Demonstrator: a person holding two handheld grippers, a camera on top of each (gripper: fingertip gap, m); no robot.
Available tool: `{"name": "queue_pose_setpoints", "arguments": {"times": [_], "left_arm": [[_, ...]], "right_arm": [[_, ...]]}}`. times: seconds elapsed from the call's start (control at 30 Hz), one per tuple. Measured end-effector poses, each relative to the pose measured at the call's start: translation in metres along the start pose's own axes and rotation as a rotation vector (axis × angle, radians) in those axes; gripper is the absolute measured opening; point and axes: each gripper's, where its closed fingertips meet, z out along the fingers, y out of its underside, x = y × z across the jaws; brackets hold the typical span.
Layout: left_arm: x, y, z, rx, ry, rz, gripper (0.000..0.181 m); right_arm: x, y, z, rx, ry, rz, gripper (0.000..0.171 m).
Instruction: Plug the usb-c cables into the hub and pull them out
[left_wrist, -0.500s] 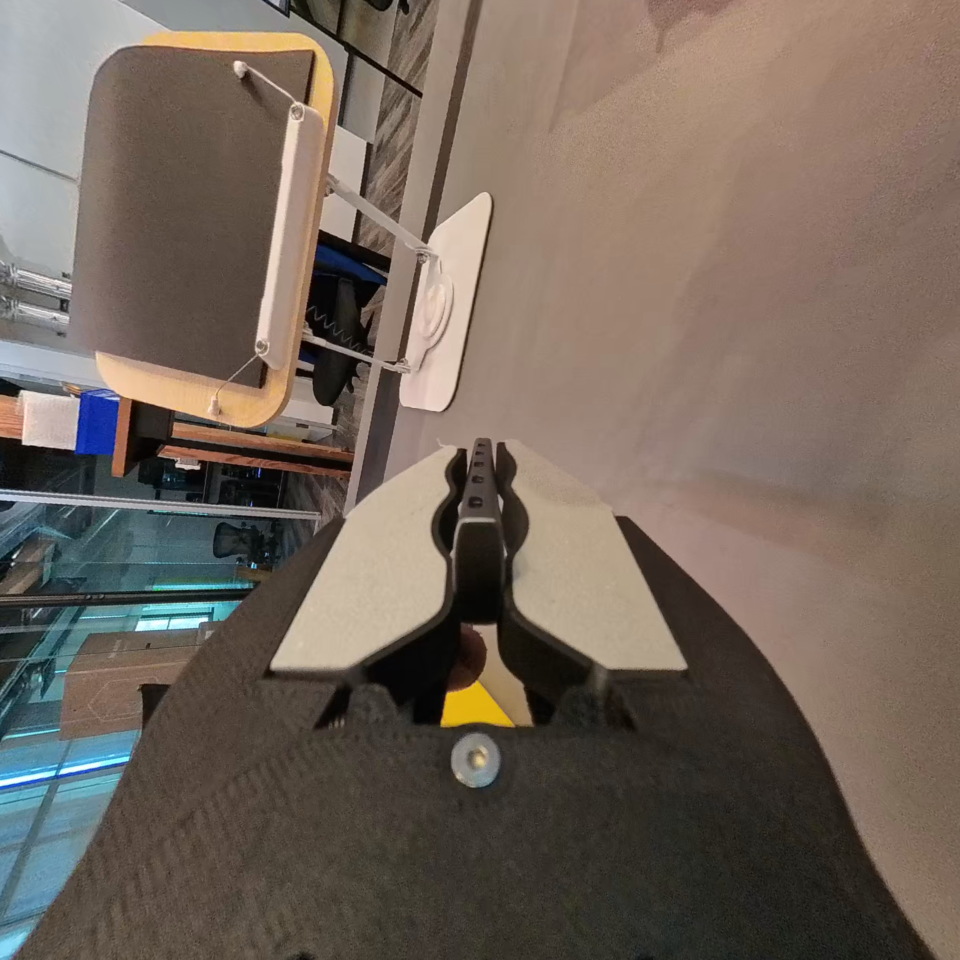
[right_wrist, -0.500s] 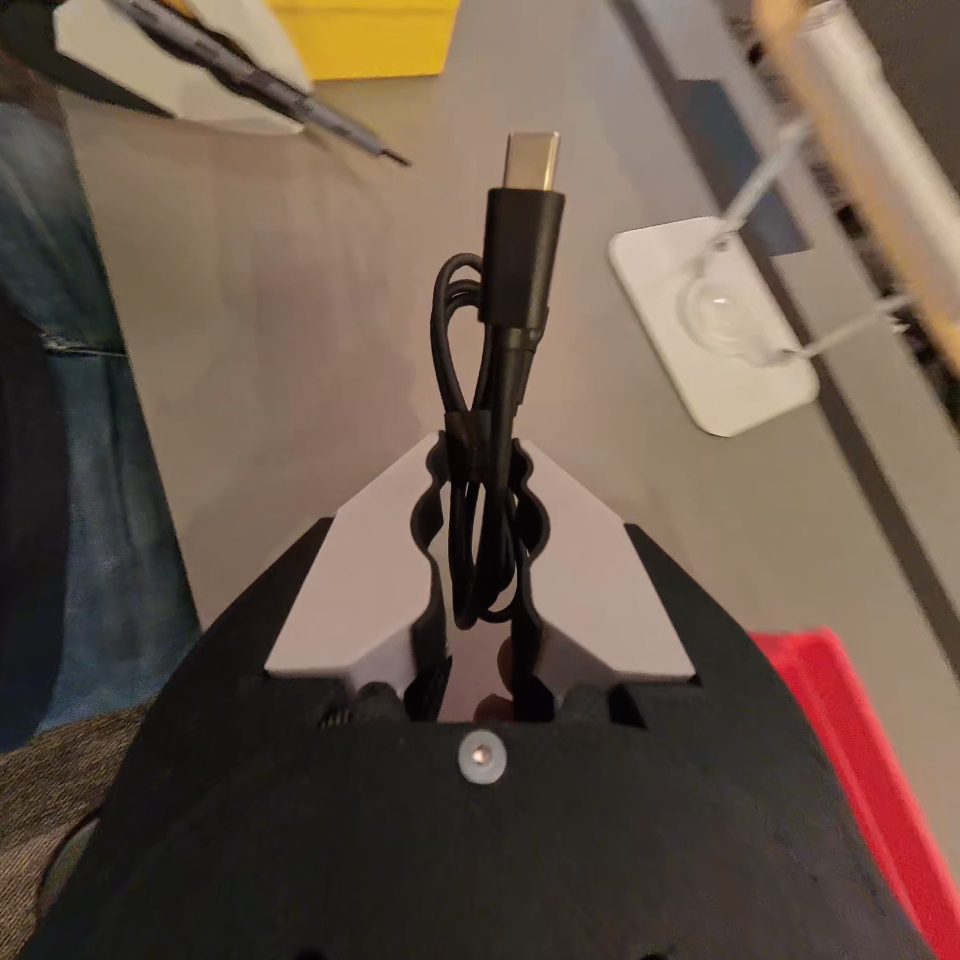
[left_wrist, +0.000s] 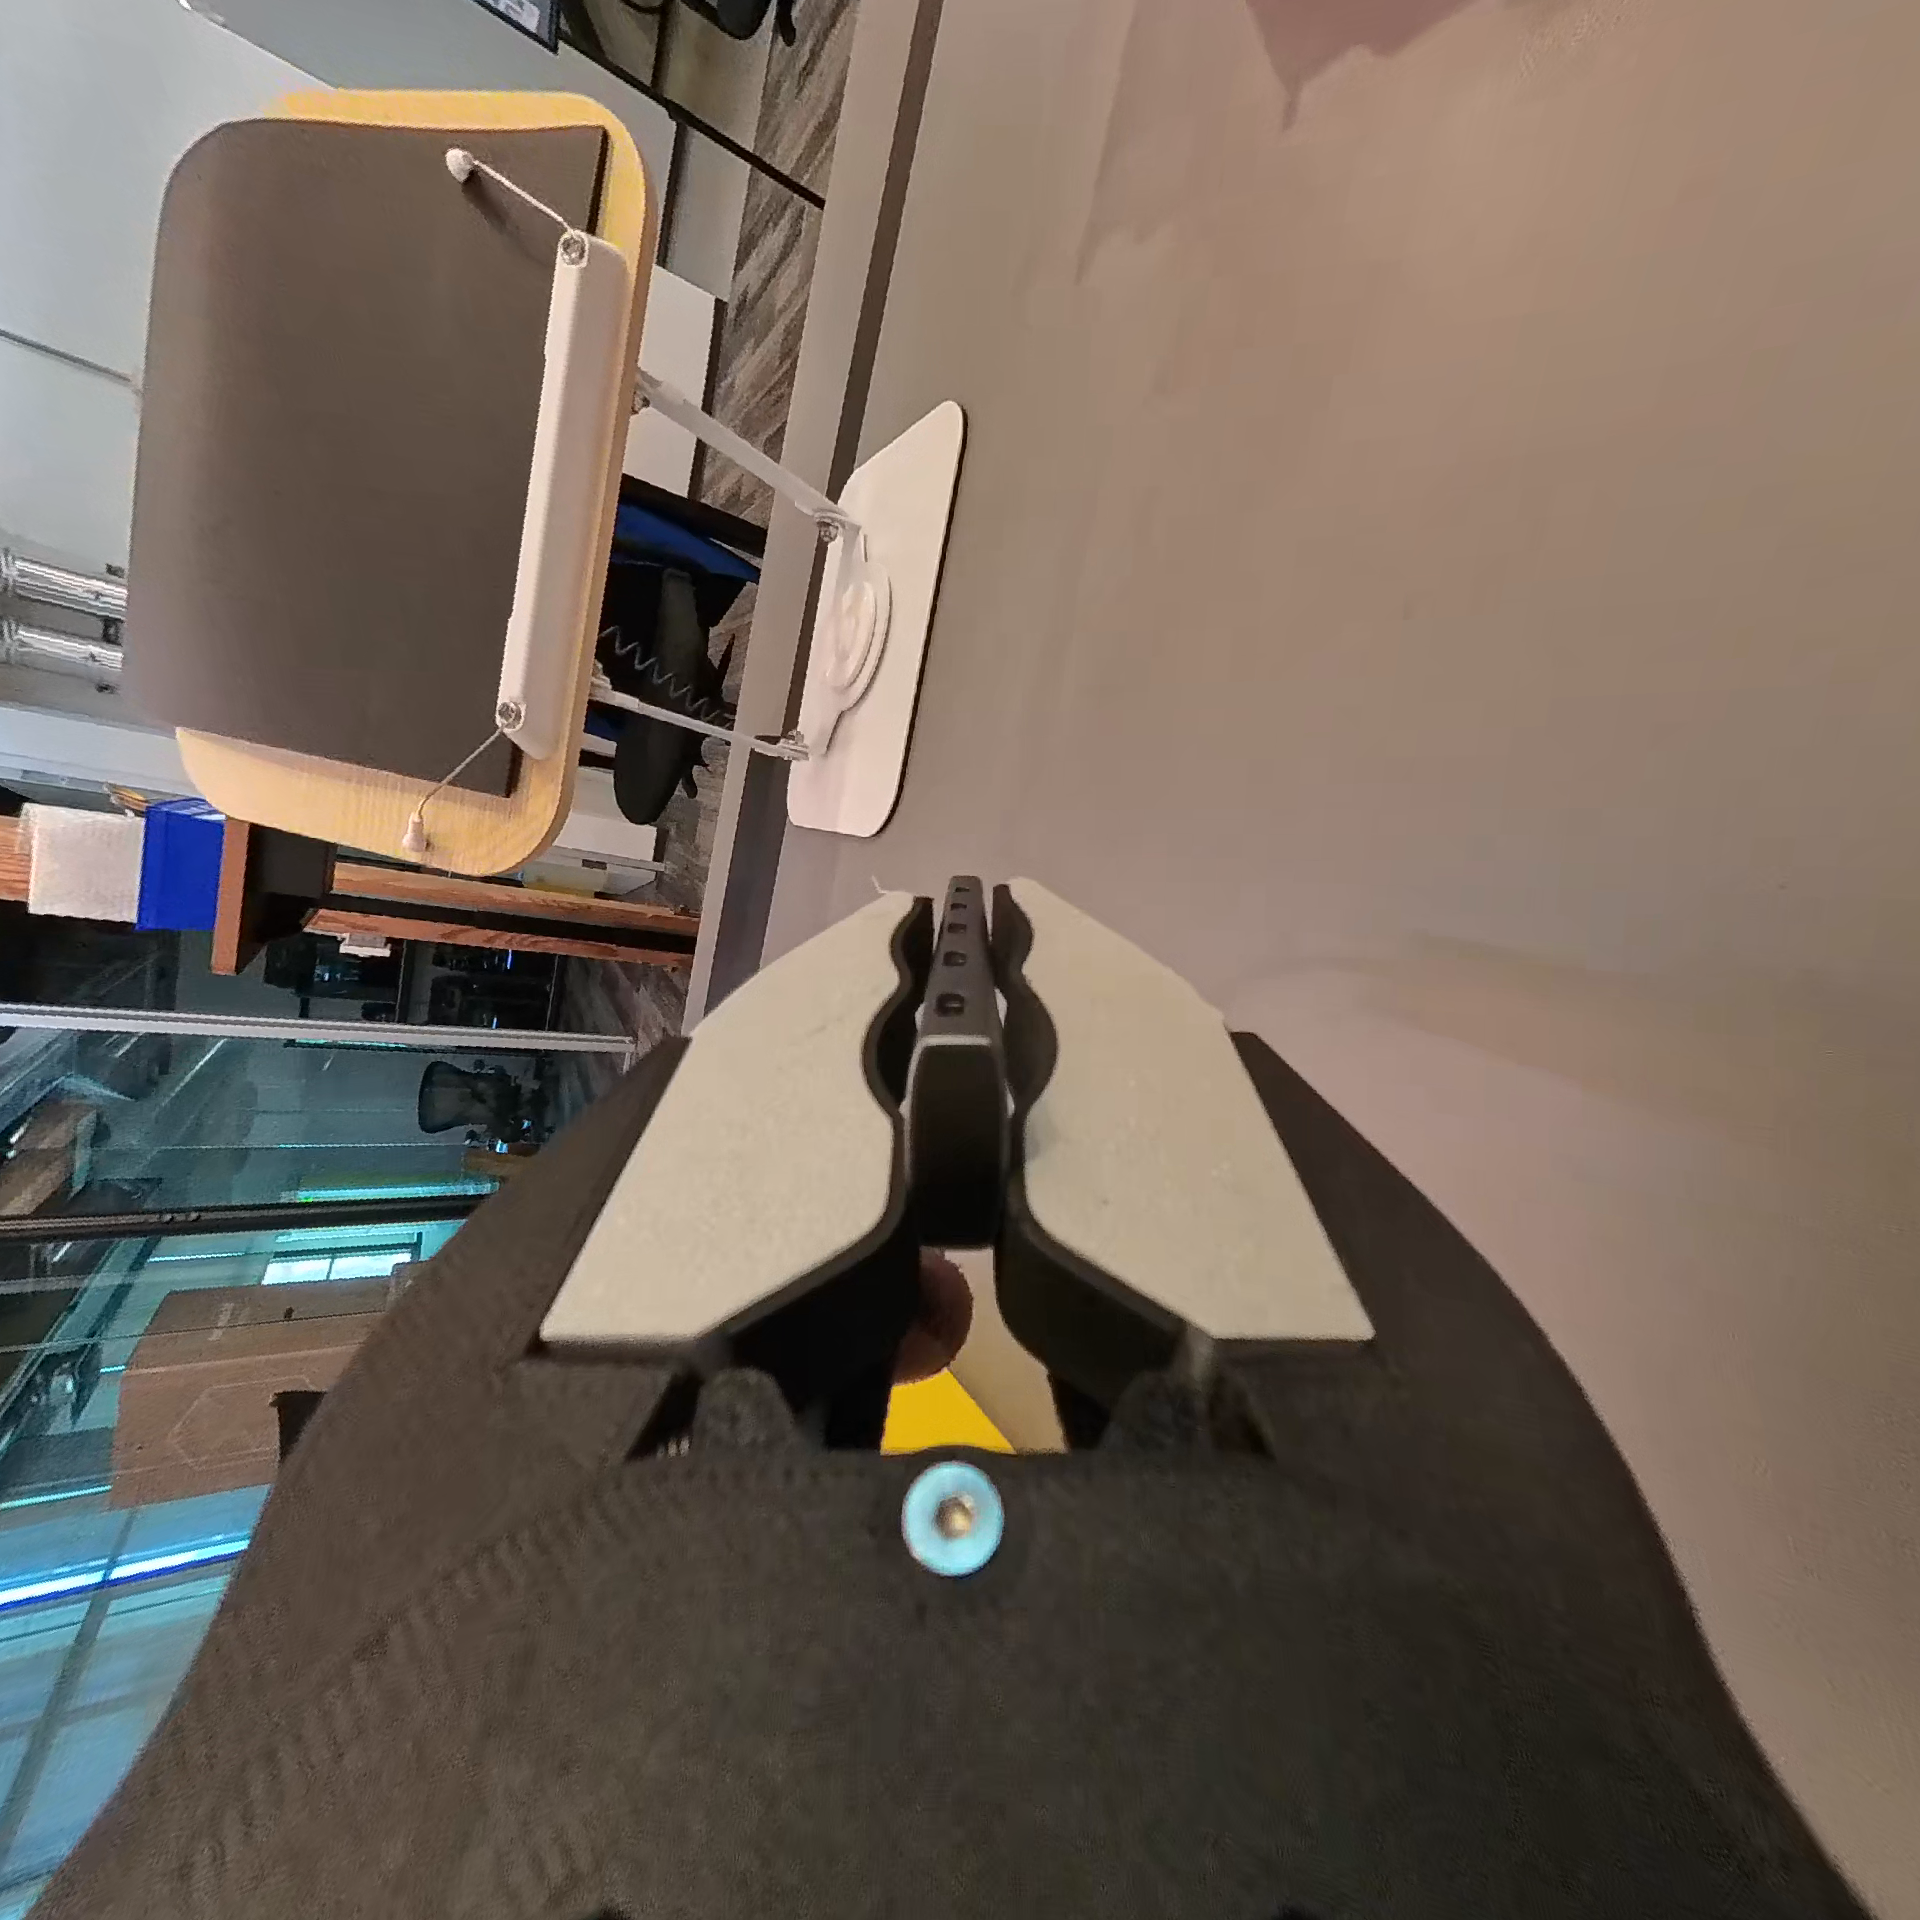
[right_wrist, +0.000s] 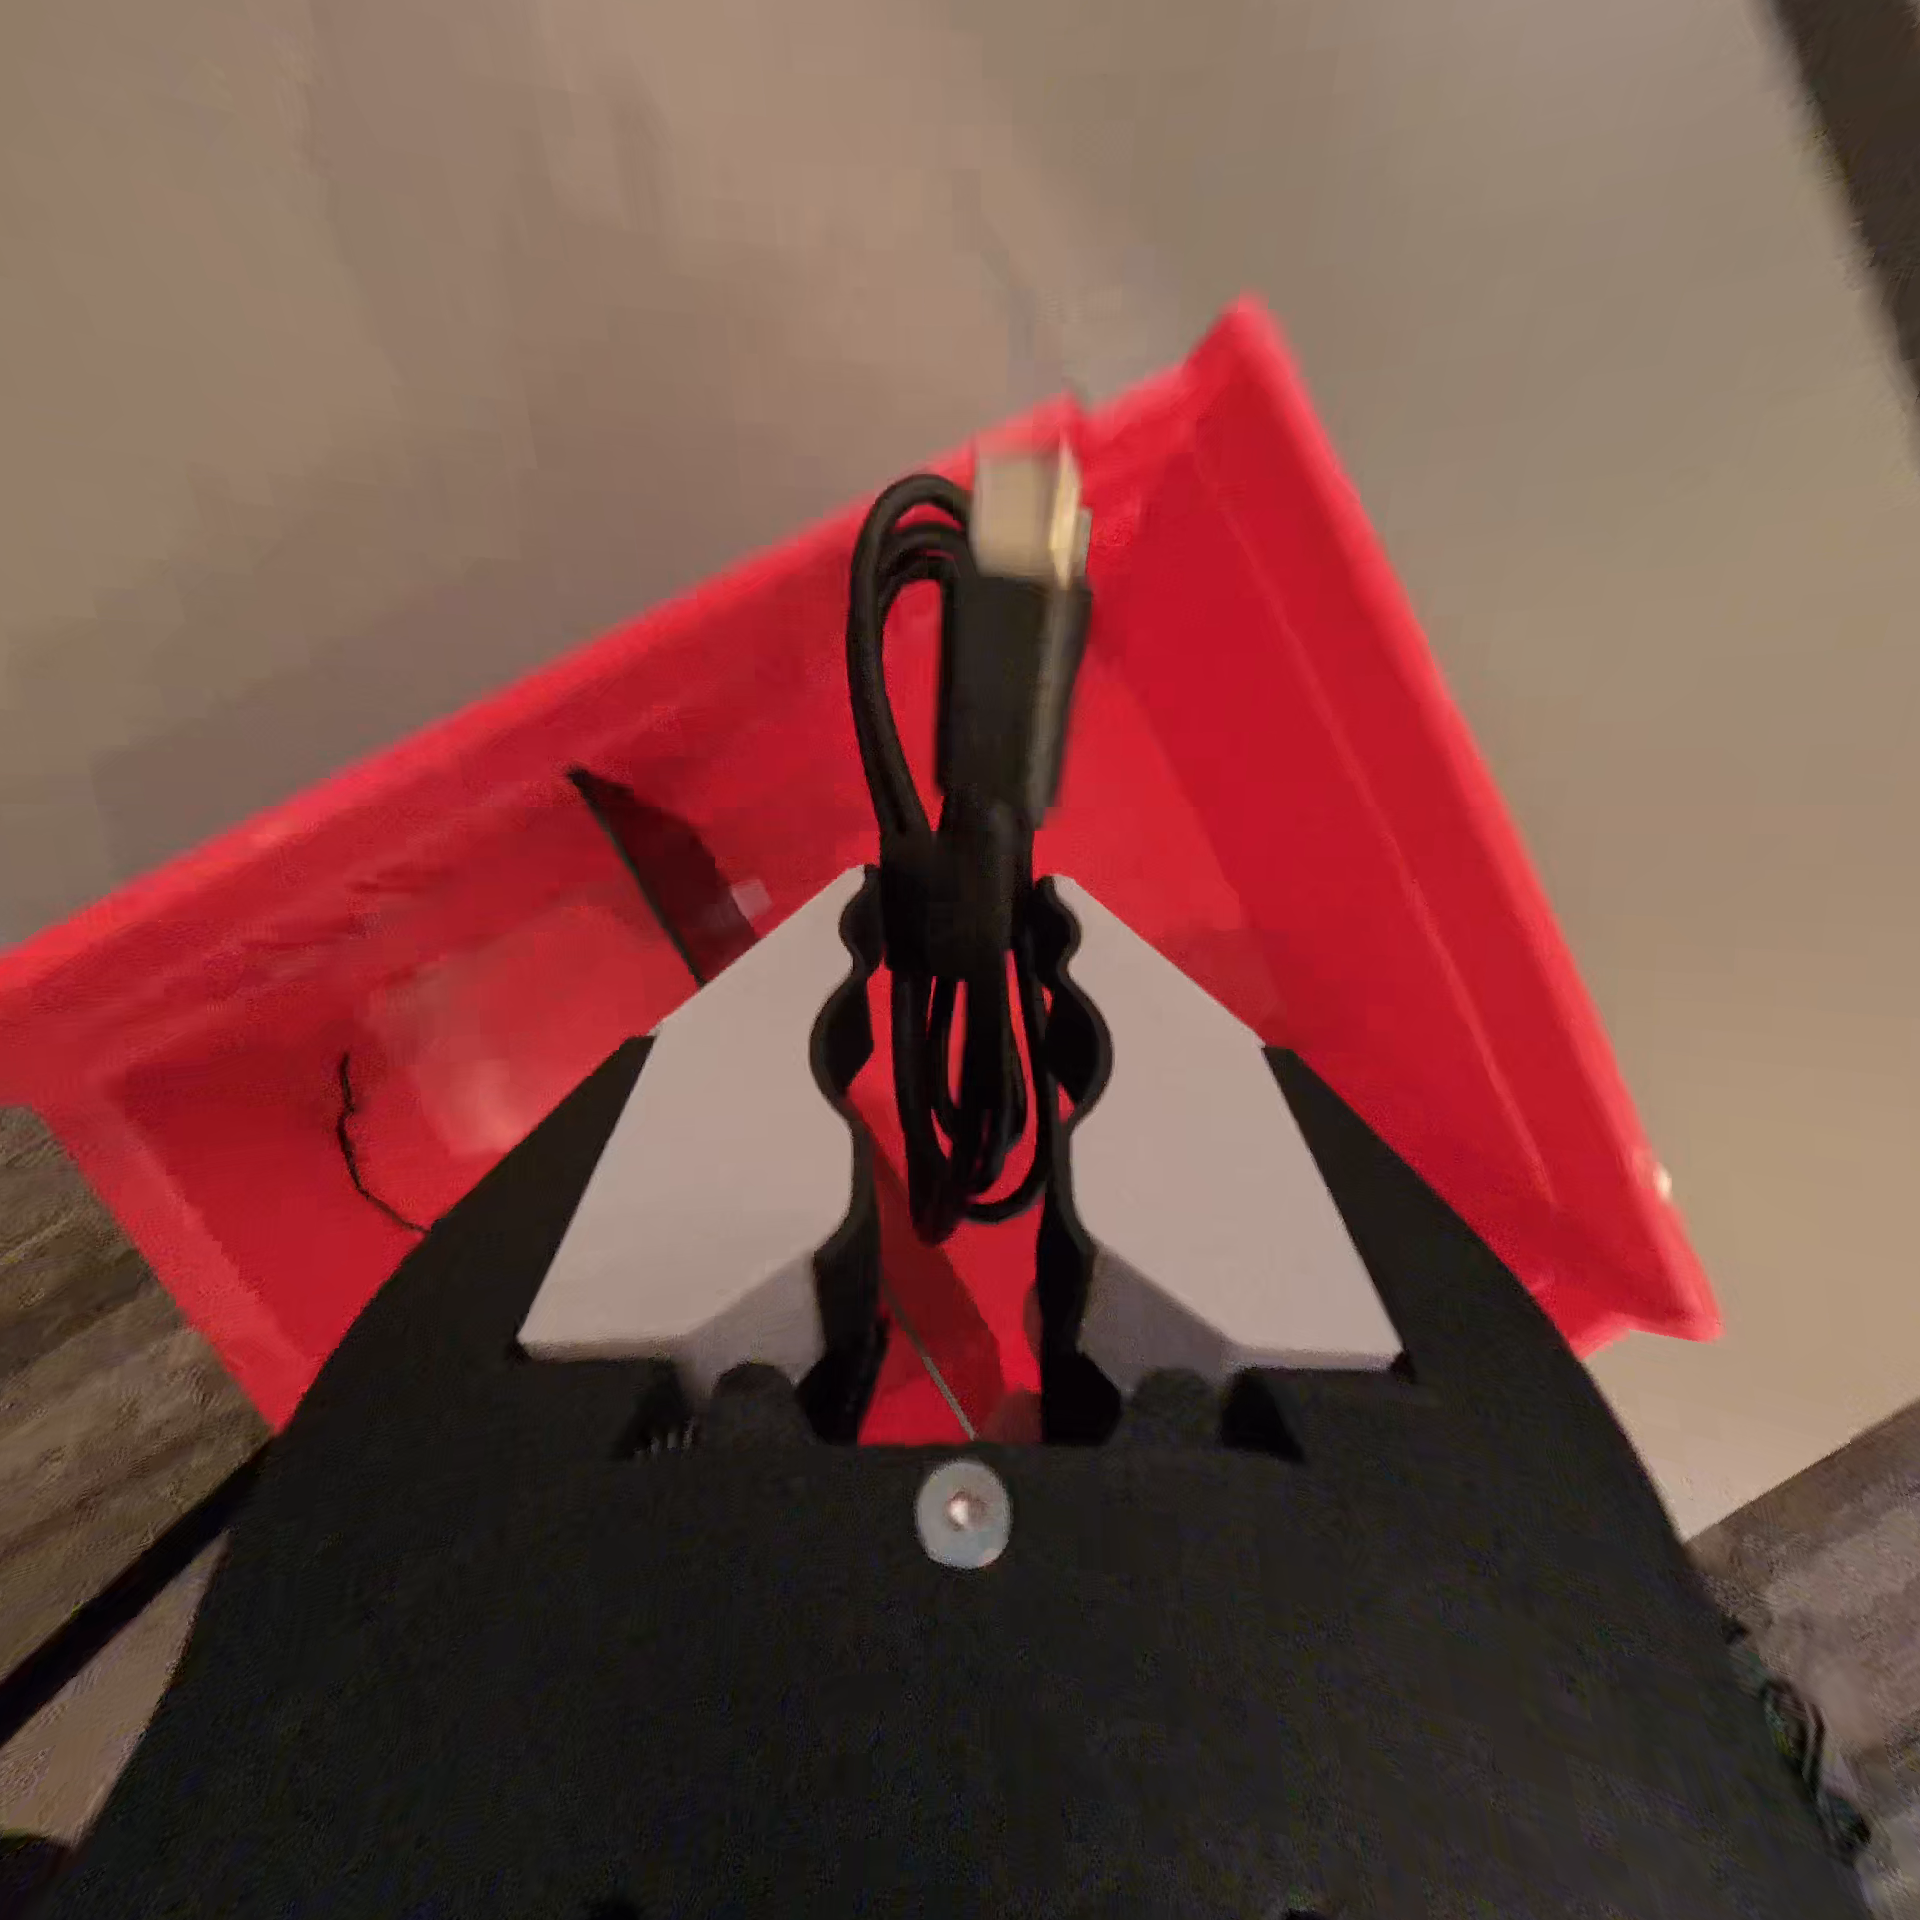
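Observation:
In the left wrist view my left gripper (left_wrist: 961, 894) is shut on a flat black hub (left_wrist: 961, 1049) held edge-on, with a row of small ports along the edge that faces the camera. It is held above a grey table (left_wrist: 1455, 727). In the right wrist view my right gripper (right_wrist: 961, 894) is shut on a coiled black usb-c cable (right_wrist: 914, 727). The cable's silver plug (right_wrist: 1023, 520) points away from me, over a red bin (right_wrist: 1299, 779). The view is motion-blurred.
A white stand base (left_wrist: 883, 623) with thin white arms carries a dark panel with a wooden rim (left_wrist: 343, 468) at the table's far edge. The red bin holds a thin black wire piece (right_wrist: 358, 1153) and a dark flat item (right_wrist: 675, 862). Patterned floor shows beyond the table. Some 40 cm of space lies between my two pairs of fingers.
My right gripper has swung with the cable from facing the table and white stand to over the red bin. My left gripper holds the hub almost still.

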Motion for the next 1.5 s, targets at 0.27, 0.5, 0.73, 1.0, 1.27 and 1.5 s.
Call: {"name": "queue_pose_setpoints", "arguments": {"times": [0.27, 0.5, 0.73, 1.0, 1.27, 1.5], "left_arm": [[0.003, 0.0, 0.002, 0.001, 0.016, -0.001, 0.01], [0.003, -0.006, 0.002, 0.005, 0.019, -0.027, 0.01], [0.003, -0.023, -0.001, 0.037, 0.024, -0.041, 0.01], [0.011, -0.037, -0.01, 0.093, 0.08, -0.044, 0.01], [0.017, -0.041, -0.011, 0.1, 0.112, -0.01, 0.011], [0.02, -0.047, -0.013, 0.105, 0.119, 0.028, 0.011]], "right_arm": [[0.031, 0.026, -0.007, -0.176, 0.144, 0.002, 0.055], [-0.038, -0.088, -0.068, 0.156, 0.303, -0.251, 0.047], [-0.25, -0.209, -0.033, 0.538, 0.12, -0.725, 0.032], [-0.337, -0.257, 0.014, 0.722, 0.157, -1.039, 0.014], [-0.346, -0.26, 0.027, 0.729, 0.182, -1.114, 0.004], [-0.348, -0.257, 0.028, 0.726, 0.111, -1.078, 0.005]]}}
